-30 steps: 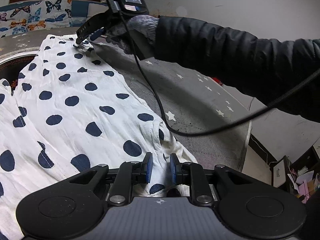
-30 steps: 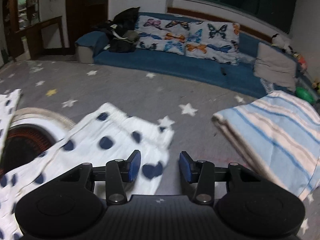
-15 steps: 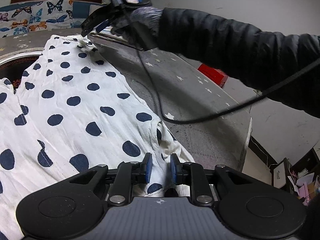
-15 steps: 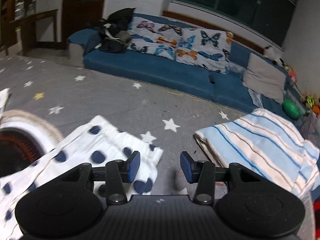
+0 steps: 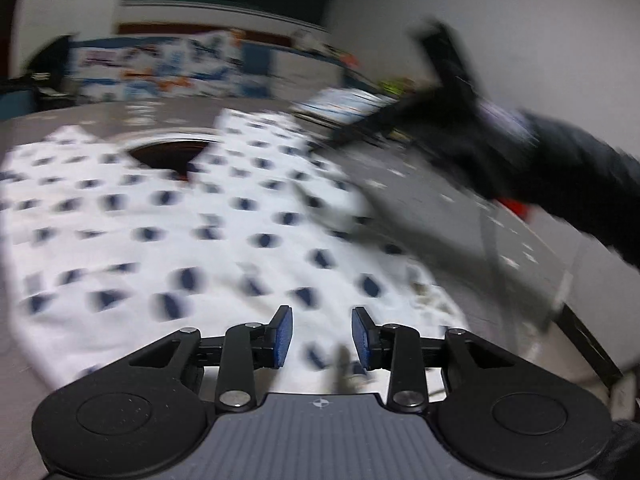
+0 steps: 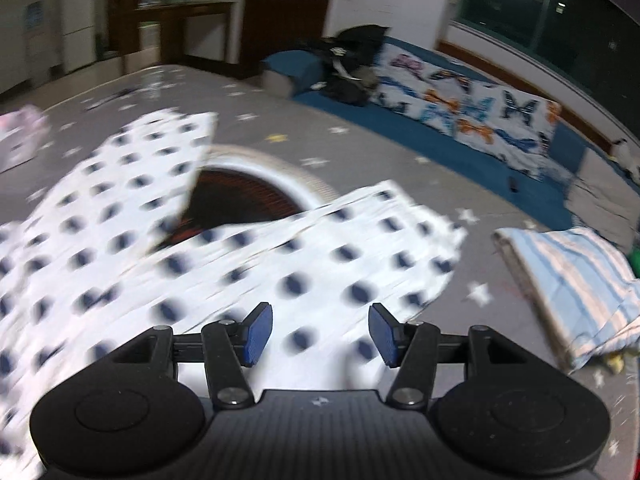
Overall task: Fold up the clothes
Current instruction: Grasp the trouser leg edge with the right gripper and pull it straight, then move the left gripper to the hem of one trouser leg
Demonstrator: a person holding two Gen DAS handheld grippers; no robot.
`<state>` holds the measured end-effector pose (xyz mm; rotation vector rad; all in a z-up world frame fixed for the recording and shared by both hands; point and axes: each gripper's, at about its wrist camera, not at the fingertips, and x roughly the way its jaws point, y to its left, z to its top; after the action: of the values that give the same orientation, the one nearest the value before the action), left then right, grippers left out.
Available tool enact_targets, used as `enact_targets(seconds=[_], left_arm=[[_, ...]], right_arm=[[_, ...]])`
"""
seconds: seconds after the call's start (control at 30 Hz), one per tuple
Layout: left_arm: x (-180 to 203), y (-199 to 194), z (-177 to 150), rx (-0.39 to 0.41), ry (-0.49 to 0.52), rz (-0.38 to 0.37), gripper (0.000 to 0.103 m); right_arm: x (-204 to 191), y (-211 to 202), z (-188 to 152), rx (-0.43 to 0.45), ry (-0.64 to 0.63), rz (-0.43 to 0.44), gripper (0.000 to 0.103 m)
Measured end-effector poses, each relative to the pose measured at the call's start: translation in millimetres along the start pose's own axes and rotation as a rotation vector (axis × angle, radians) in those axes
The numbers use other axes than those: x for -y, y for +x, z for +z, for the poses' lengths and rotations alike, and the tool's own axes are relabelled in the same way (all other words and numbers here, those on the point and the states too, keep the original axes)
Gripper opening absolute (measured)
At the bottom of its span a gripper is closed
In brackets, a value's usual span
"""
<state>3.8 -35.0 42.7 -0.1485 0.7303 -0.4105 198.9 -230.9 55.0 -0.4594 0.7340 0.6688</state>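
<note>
Between the blue pads of the left tool (image 5: 321, 336) nothing is pinched: its jaws are opening over the polka-dot garment (image 5: 168, 248), which lies spread just ahead of and beneath it on the grey star-patterned counter (image 5: 432, 196). Beyond the tool's tips the white cloth with navy dots runs off to the left and forward, and a dark round opening (image 5: 168, 156) shows at its far edge. To the right of the tool, blurred by motion, a dark sleeve (image 5: 576, 192) reaches in carrying the other device. The right tool (image 6: 321, 334) likewise has its jaws opening and wider apart, with no fabric gripped; the garment (image 6: 304, 264) lies under and in front of it, one edge ending just ahead and to the right of its tips. Ahead of it to the left the cloth parts around the round opening (image 6: 248, 196) with a pale rim. Off to the right of this tool sits a folded blue-striped cloth (image 6: 576, 280), apart from the garment, and farther ahead a blue sofa (image 6: 404, 128) with butterfly cushions (image 6: 476, 108).
</note>
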Motion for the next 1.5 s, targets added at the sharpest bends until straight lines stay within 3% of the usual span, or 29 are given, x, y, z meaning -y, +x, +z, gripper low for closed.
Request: enact_targets(seconds=[0.2, 0.33, 0.43, 0.53, 0.57, 0.6, 0.63, 0.7, 0.83, 1.03, 1.23, 1.33, 1.4, 1.5], left_arm=[[-37.8, -36.5, -8.3, 0.069, -0.166, 0.255, 0.039], [-62.8, -44.7, -17.4, 0.070, -0.305, 0.336, 0.041], [-77.2, -46.7, -23.7, 0.057, -0.388, 0.329, 0.042], [-76.5, -46.6, -25.4, 0.070, -0.381, 0.316, 0.039], [-75.0, -47.9, -26.2, 0.075, -0.373, 0.310, 0.032], [-73.4, -48.2, -26.7, 0.072, -0.369, 0.309, 0.016], [-71.9, -48.3, -27.1, 0.066, -0.366, 0.308, 0.011], [-68.7, -48.6, -27.8, 0.055, -0.360, 0.307, 0.005], [-65.1, -52.8, -30.7, 0.018, -0.353, 0.314, 0.005], [-61.8, -58.9, -30.3, -0.040, -0.308, 0.337, 0.006], [-59.9, -68.5, -14.1, 0.006, -0.263, 0.353, 0.013], [-65.7, -67.4, -4.2, 0.026, -0.263, 0.369, 0.024], [-70.2, -63.6, 1.2, 0.031, -0.271, 0.375, 0.041], [-70.7, -58.5, 4.1, 0.031, -0.276, 0.371, 0.041]], right_arm=[[-41.5, -35.6, -29.4, 0.021, -0.049, 0.077, 0.061], [-62.1, -53.1, -45.2, 0.029, -0.054, 0.125, 0.062], [-76.4, -64.4, -55.6, 0.037, -0.066, 0.155, 0.063], [-90.7, -74.0, -64.9, 0.044, -0.076, 0.191, 0.063], [-95.7, -76.7, -67.9, 0.046, -0.082, 0.204, 0.063], [-100.7, -78.7, -70.9, 0.047, -0.088, 0.218, 0.063], [-105.5, -80.3, -73.9, 0.047, -0.091, 0.234, 0.063], [-112.8, -81.9, -79.2, 0.041, -0.099, 0.260, 0.063], [-125.9, -81.8, -92.4, 0.006, -0.115, 0.294, 0.063], [-125.9, -86.6, -103.3, -0.026, -0.112, 0.313, 0.063], [-123.7, -89.2, -104.7, -0.029, -0.089, 0.328, 0.063], [-126.0, -86.5, -106.0, -0.045, -0.099, 0.334, 0.063], [-124.7, -88.1, -102.4, -0.039, -0.097, 0.336, 0.063], [-119.6, -91.1, -96.3, -0.021, -0.081, 0.330, 0.063]])
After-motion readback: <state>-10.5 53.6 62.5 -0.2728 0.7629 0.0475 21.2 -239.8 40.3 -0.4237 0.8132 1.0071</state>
